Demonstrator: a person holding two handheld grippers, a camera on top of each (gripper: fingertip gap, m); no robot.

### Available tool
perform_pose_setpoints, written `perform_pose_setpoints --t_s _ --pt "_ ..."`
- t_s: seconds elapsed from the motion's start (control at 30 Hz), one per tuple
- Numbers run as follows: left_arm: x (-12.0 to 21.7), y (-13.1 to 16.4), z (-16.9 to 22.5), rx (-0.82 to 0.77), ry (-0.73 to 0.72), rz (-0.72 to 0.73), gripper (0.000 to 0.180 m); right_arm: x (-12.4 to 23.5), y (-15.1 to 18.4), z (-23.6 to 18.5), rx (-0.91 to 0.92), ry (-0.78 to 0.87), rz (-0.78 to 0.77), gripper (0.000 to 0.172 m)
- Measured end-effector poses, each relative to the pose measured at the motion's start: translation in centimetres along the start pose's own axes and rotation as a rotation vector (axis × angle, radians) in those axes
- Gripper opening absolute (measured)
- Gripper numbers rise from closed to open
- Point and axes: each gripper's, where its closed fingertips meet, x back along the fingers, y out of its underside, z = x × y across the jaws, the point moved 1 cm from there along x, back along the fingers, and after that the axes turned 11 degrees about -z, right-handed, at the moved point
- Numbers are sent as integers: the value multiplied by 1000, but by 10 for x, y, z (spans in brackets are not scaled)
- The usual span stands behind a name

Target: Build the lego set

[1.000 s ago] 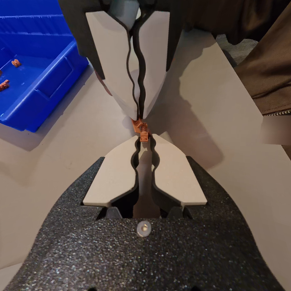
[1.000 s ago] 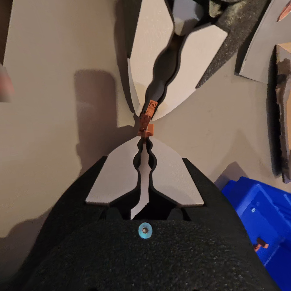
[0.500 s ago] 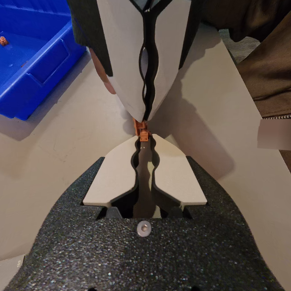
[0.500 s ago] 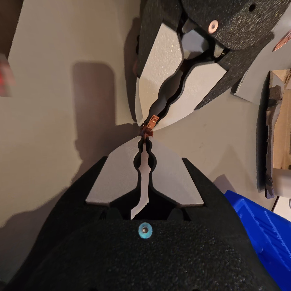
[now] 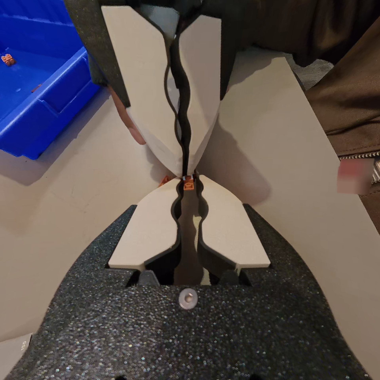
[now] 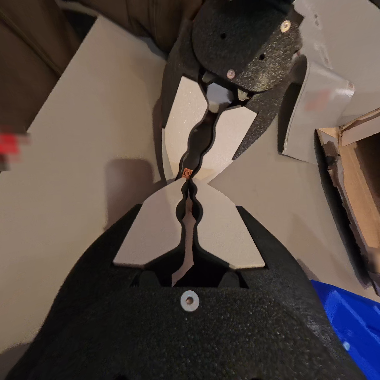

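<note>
At the far left of the left wrist view, a blue bin [image 5: 41, 98] is seen on the pale table [image 5: 61, 205]. One small orange piece [image 5: 7, 60] is seen lying inside it.

In the middle, the two claws are held tip to tip, just above the table. The left claw [image 5: 188, 183] is clamped on a tiny orange brick [image 5: 188, 186]. The brick is pinched right at the ends of the two fingers, with a round stud on the face that is shown. The same square brick is seen from the other side in the right wrist view, gripped between those fingers.

The right claw [image 6: 188, 182] is pressed together, with no gap seen at its tips. Its tips are set right against the end of the brick. Whether a thin edge of the brick is nipped there cannot be told. A second orange bit [image 5: 164, 181] is seen just left of the tips, half hidden behind the left claw's finger. Whether it is lying on the table or joined to the brick cannot be told.

A fingertip [image 5: 133, 131] is seen behind the right claw. To the right, a brown jacket [image 5: 339, 102] is seen past the table edge. In the right wrist view, a cardboard box [image 6: 353, 185] is seen at the far right.
</note>
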Motion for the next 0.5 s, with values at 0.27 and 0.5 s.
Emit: perform_pose_setpoints --t_s 0.27,0.5 --pt "5 7 3 9 28 -16 11 15 30 26 -293 69 11 4" --pt "14 22 -3 46 38 -55 11 -14 52 14 -458 -33 -131 17"
